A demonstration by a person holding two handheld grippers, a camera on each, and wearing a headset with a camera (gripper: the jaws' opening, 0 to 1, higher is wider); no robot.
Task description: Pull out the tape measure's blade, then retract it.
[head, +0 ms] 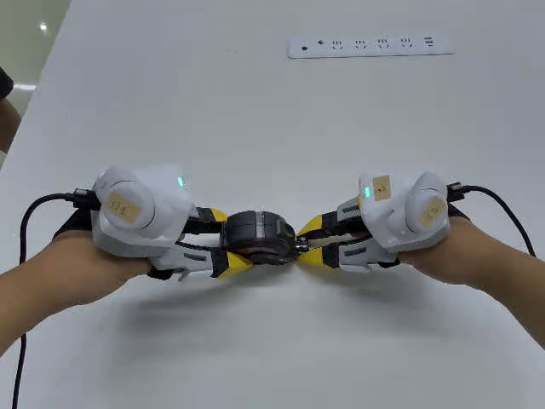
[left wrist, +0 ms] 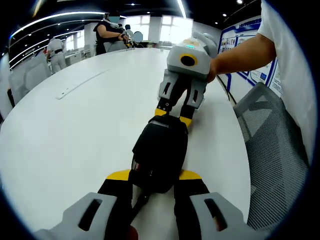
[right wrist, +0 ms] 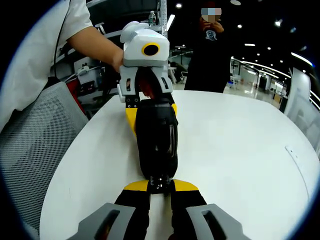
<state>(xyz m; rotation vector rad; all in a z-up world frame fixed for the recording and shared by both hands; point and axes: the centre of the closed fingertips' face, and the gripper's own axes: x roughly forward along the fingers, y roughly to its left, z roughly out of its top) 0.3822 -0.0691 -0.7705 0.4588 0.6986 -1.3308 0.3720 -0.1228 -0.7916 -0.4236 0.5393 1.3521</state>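
Three cameras, one meeting point between the jaws

From the head we look forward and down on the white surface (head: pixel 255 111). Each gripper view looks closely along its own jaws, and the two face one another. All three share the tape measure (head: pixel 260 237), gripped between the left gripper (head: pixel 228 240) and right gripper (head: pixel 305 242).

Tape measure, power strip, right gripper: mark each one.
tape measure (head: pixel 260 237), head view, top of black case.
power strip (head: pixel 370 45), head view, middle of white face.
right gripper (head: pixel 308 242), head view, between its fingertips.
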